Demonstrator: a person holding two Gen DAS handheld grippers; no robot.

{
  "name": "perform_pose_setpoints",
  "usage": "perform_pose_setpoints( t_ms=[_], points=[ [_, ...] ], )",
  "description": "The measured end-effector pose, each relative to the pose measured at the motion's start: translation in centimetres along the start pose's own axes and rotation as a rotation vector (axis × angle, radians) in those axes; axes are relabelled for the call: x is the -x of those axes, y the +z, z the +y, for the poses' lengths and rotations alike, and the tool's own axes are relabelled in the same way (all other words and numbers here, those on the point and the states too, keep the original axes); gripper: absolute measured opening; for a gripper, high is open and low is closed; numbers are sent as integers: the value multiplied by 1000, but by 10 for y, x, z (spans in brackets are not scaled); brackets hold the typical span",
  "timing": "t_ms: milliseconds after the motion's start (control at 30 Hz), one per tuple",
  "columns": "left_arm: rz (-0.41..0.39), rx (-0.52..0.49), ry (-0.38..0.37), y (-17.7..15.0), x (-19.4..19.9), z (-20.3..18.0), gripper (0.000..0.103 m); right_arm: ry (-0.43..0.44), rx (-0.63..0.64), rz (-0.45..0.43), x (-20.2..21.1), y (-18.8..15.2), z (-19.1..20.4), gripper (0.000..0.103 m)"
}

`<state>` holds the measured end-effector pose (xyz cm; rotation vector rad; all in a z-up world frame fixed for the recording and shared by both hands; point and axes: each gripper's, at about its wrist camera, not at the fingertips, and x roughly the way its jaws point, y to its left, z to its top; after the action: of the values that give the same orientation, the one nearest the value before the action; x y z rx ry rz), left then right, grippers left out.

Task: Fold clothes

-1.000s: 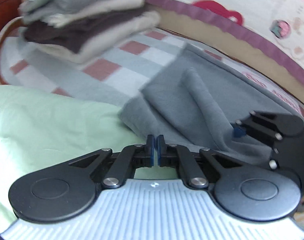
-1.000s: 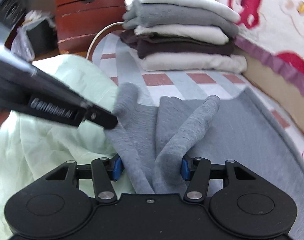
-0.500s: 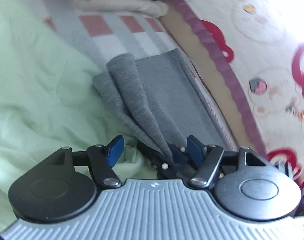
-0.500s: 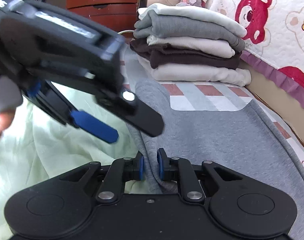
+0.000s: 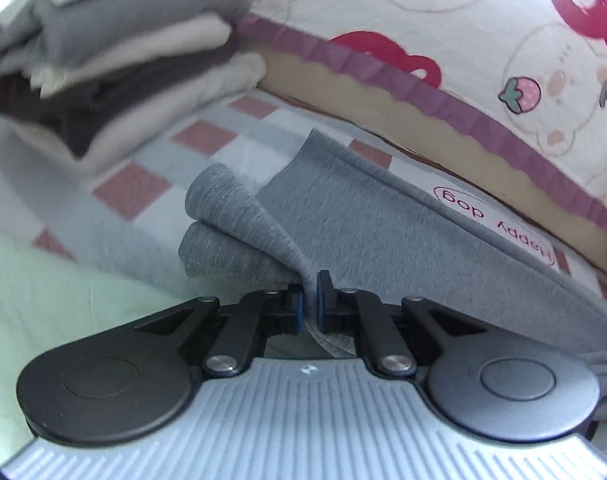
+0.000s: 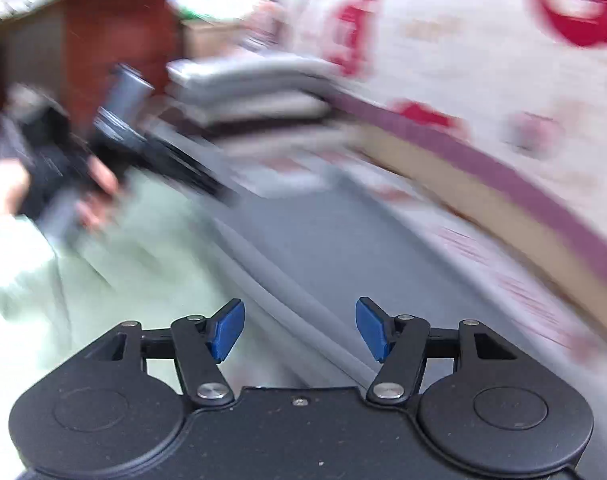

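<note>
Closest thing in the left wrist view: the left gripper (image 5: pixel 310 304) is pinched right down on a bunched fold of the grey garment (image 5: pixel 383 216), fabric squeezed between the blue pads with a little tail hanging out below. In the right wrist view the right gripper (image 6: pixel 299 328) has its jaws opening, pads spread wide, and nothing between them, just grey cloth lying underneath.

What could go wrong, I reckon: the left one only has a thin gathered ridge, so a tug could slip it out, or drag up just one layer and leave the fold lopsided. The right wrist view is badly smeared, so a grab from there could easily miss the edge. The pale green sheet (image 5: pixel 63 300) sits just beside the garment on the left and could get pinched along with it.

Further out, the garment runs away from the left gripper to the right, flat on the checked bedcover (image 5: pixel 143 184), with its far edge near the cartoon-print quilt (image 5: pixel 503 40). At the back left sits the stack of folded clothes (image 5: pixel 123 60), apart from the grey piece.
</note>
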<state>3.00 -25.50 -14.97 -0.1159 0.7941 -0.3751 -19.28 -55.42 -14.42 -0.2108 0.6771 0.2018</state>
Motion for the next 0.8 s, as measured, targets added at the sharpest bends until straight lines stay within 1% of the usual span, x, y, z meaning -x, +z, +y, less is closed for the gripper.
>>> perform_pose_setpoints(
  t_ms=[33, 67, 100, 133, 167, 200, 267, 300, 367, 433, 500, 533, 567, 600, 633, 700, 733, 767, 800],
  points=[
    [-1, -7, 7, 2, -1, -3, 6, -116, -17, 56, 10, -16, -24, 66],
    [-2, -15, 14, 4, -2, -7, 6, -216, -69, 96, 19, -33, -49, 66],
    [-3, -22, 20, 6, -4, -10, 6, -271, -169, 115, 33, -49, -76, 66],
    [-2, -30, 27, 7, -3, -12, 6, -309, -287, 130, 48, -64, -103, 66],
    [1, -38, 33, 7, -1, -13, 6, -304, -433, 97, 66, -77, -128, 66],
    [5, -48, 35, 8, 0, -15, 6, -278, -592, 40, 86, -89, -150, 66],
    [13, -90, 33, 12, 1, -19, 6, -200, -881, -96, 113, -112, -184, 67],
    [8, -119, 39, 15, 1, -22, 6, -207, -912, -94, 113, -120, -189, 67],
    [-11, -171, 56, 23, 0, -31, 6, -270, -863, -18, 97, -130, -189, 68],
    [-32, -177, 67, 31, -3, -38, 6, -332, -813, 59, 82, -140, -188, 69],
    [-40, -168, 75, 37, -5, -44, 6, -469, -685, 189, 60, -147, -176, 69],
    [-39, -162, 81, 39, -6, -46, 6, -489, -641, 226, 54, -152, -171, 69],
    [-38, -157, 87, 42, -7, -48, 6, -480, -611, 245, 51, -157, -167, 69],
    [-37, -156, 92, 43, -7, -50, 6, -450, -612, 240, 50, -161, -166, 69],
    [-37, -158, 96, 44, -8, -51, 6, -417, -630, 226, 49, -164, -168, 69],
    [-40, -168, 104, 44, -10, -54, 6, -381, -659, 213, 47, -169, -177, 69],
    [-43, -169, 110, 44, -12, -54, 6, -357, -676, 204, 45, -173, -183, 67],
    [-50, -157, 115, 42, -14, -54, 6, -336, -685, 180, 44, -176, -188, 60],
    [-58, -136, 118, 40, -15, -52, 6, -316, -692, 148, 44, -178, -191, 16]
  ],
)
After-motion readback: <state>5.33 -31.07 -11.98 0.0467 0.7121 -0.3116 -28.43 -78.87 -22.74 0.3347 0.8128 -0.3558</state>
